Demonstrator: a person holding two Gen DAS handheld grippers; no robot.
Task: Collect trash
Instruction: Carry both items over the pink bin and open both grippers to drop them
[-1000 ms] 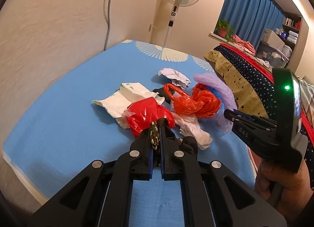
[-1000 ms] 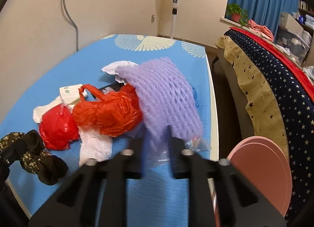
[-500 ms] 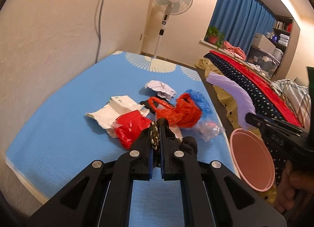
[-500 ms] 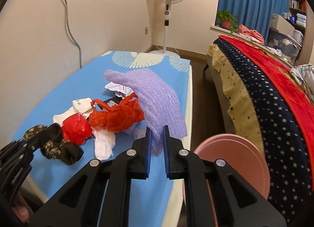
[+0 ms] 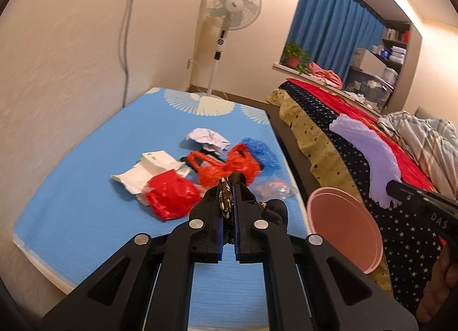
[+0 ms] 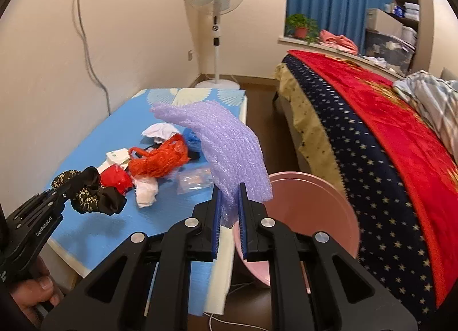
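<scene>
A low bench [image 5: 86, 208] with a blue cover, white fan motifs at its far end, carries the litter; on it lie a red plastic bag [image 5: 171, 199], an orange bag [image 5: 226, 169] beside it, white packaging [image 5: 146, 167], crumpled white paper [image 5: 206, 137] farther back, a blue wrapper [image 5: 262, 152] and a clear bag [image 5: 272, 189] near the right edge; a pink bin [image 6: 300, 205] stands on the floor [image 6: 257, 119] just beside it.

A purple foam net sleeve [image 6: 229, 153] arches upward, pinched between the right jaws; black-and-camouflage cloth [image 5: 226, 202] hangs clamped in the left jaws.
</scene>
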